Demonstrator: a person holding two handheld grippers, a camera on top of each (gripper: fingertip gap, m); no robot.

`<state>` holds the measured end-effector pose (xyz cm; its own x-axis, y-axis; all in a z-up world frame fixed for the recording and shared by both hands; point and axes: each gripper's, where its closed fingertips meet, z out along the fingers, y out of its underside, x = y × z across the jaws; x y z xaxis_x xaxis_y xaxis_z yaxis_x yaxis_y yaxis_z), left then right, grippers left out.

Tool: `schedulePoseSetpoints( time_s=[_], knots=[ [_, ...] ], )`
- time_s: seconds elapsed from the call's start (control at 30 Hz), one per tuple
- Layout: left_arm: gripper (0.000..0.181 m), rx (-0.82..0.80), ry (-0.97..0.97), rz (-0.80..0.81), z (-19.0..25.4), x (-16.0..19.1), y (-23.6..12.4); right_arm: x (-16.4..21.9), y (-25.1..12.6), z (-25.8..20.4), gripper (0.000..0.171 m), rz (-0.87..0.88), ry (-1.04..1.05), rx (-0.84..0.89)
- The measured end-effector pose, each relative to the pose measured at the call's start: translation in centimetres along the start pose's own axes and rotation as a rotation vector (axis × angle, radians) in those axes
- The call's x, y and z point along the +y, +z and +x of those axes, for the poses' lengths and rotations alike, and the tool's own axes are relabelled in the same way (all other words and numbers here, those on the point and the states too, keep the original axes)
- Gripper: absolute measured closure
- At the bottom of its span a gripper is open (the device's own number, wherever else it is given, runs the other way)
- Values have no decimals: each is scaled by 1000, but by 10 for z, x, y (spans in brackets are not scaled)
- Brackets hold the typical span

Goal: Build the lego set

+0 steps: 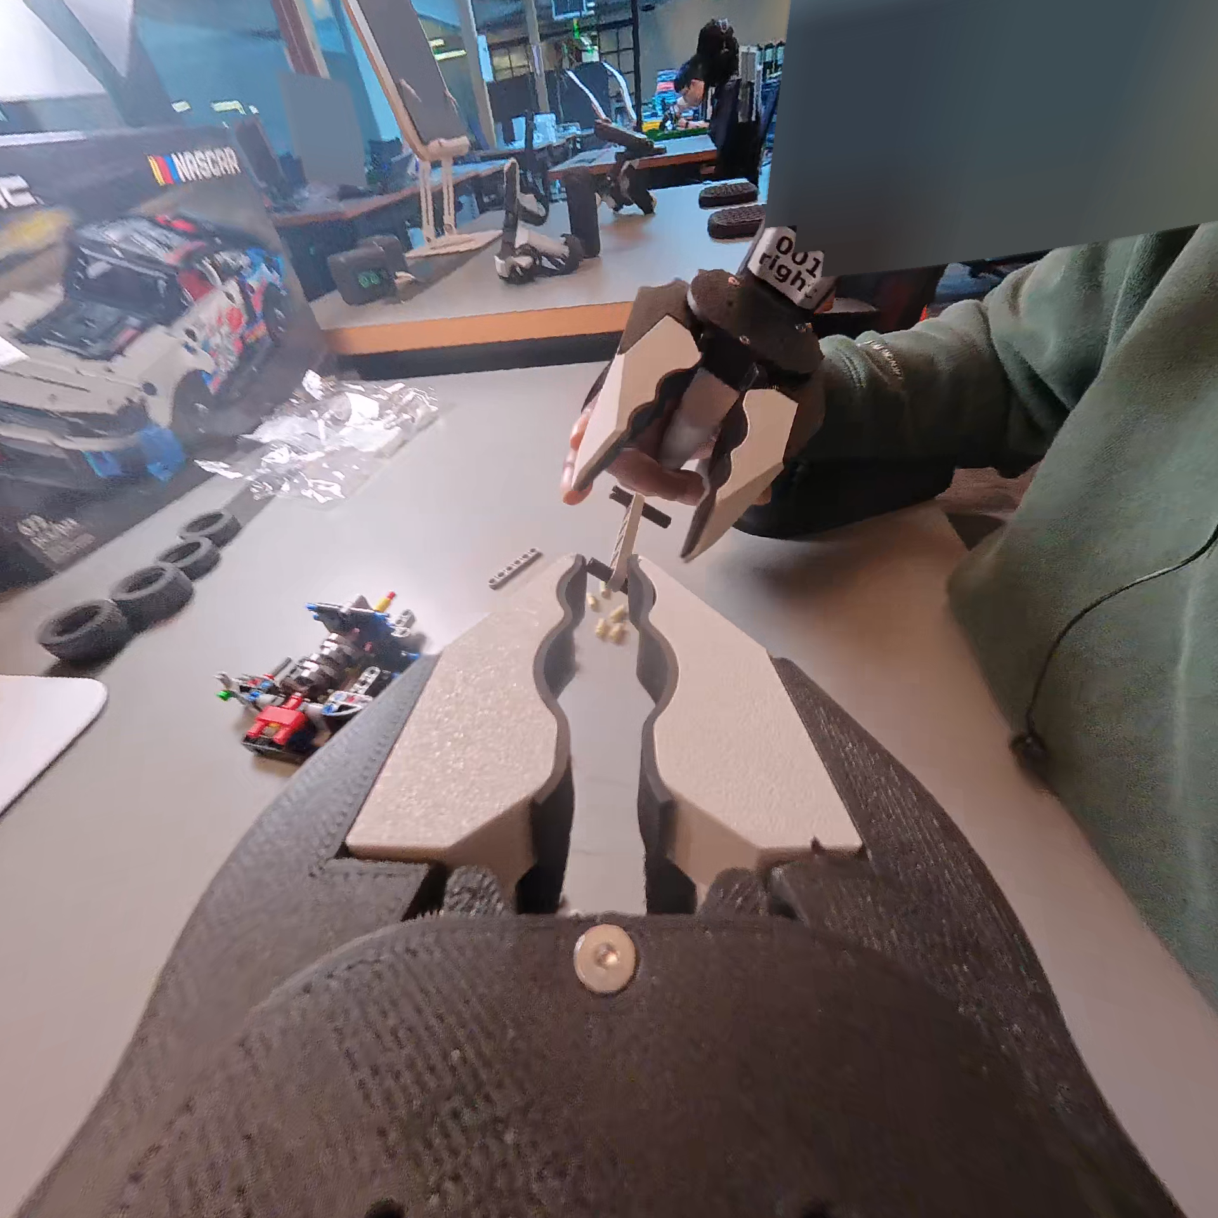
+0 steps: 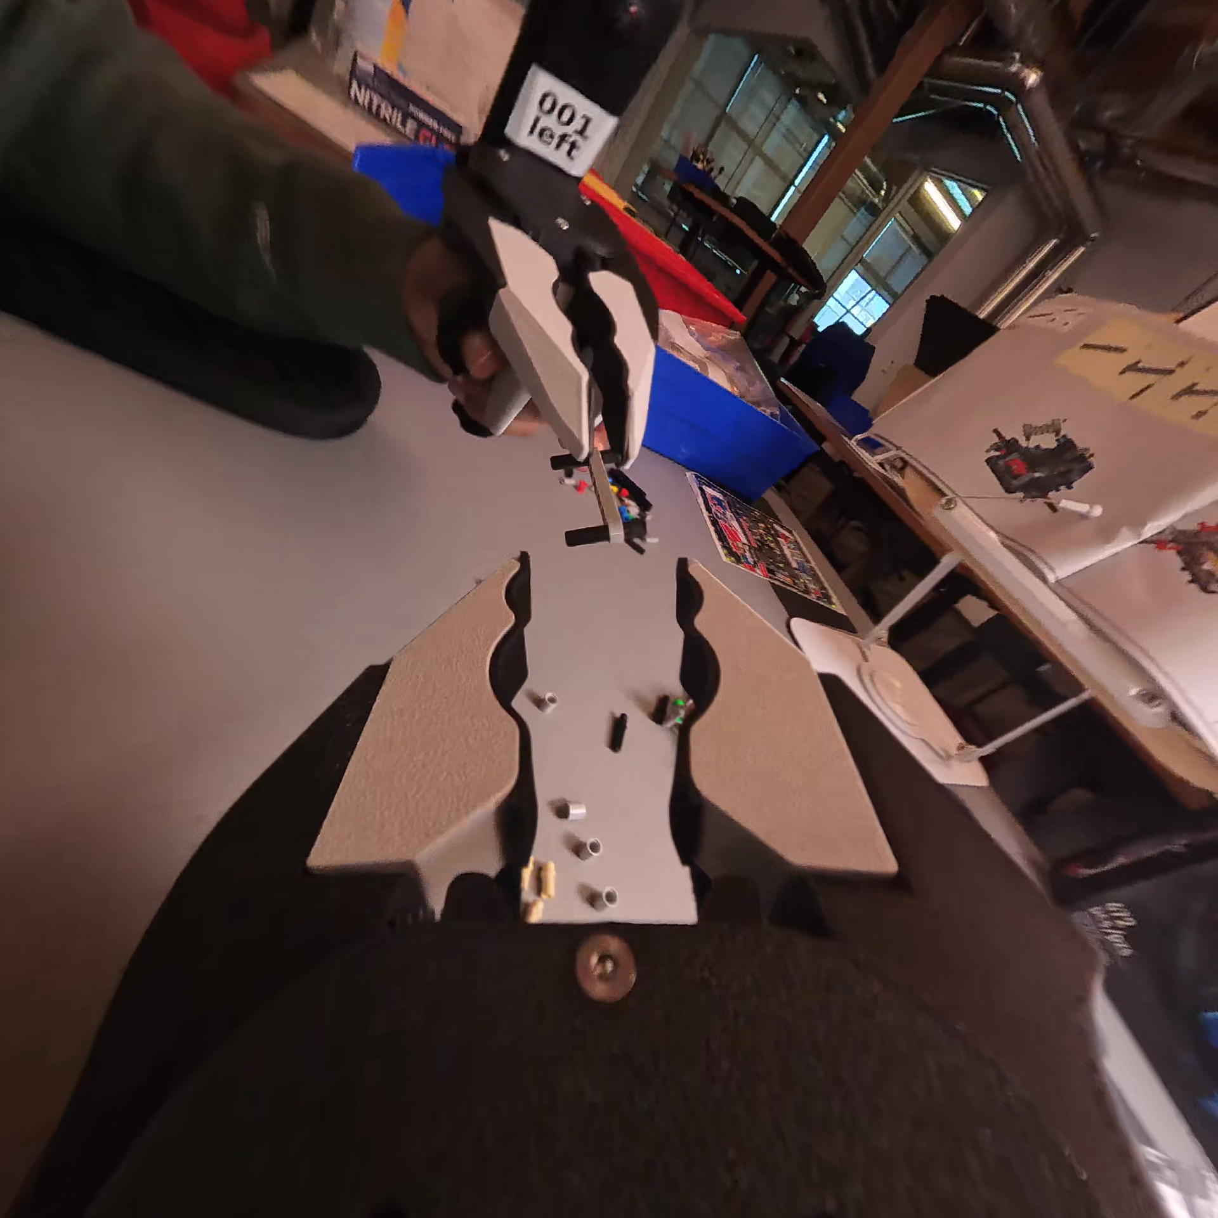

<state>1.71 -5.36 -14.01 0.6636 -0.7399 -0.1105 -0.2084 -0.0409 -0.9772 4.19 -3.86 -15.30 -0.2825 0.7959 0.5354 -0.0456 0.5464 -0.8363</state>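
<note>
The left gripper (image 1: 605,572) is nearly closed, its fingertips pinching the end of a thin grey lego beam (image 1: 625,546) with short black pins through it. In the right wrist view the same left gripper (image 2: 603,455) hangs tips-down above the desk (image 2: 231,560), and the grey lego beam (image 2: 606,504) dangles from its tips, one black pin just below the fingers and another at the beam's free end.

The right gripper (image 2: 601,567) stands wide open and holds nothing. Its tips sit just short of the beam's lower end, not touching it. In the left wrist view the right gripper (image 1: 636,521) is seen beyond the left one's tips, fingers spread to either side of the beam's far end.

On the desk between the right gripper's fingers lie small loose parts: grey bushes (image 2: 572,809), a black pin (image 2: 617,730) and tan pins (image 2: 537,886). Left of the left gripper rests the partly built lego chassis (image 1: 323,672), with a row of black tyres (image 1: 142,590) farther left and crumpled clear bags (image 1: 329,432) beyond. A dark flat beam (image 1: 515,568) lies just left of its tips.
</note>
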Motion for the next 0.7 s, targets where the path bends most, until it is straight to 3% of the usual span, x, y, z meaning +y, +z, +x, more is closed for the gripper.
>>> schedulePoseSetpoints(
  time_s=[0.33,0.7],
  knots=[
    [172,73,-190,-32,3,11,7,8,3,-5,146,-120,-475,116],
    [171,71,-218,-24,1,9,6,-5,6,-4,161,-102,-710,234]
  ],
)
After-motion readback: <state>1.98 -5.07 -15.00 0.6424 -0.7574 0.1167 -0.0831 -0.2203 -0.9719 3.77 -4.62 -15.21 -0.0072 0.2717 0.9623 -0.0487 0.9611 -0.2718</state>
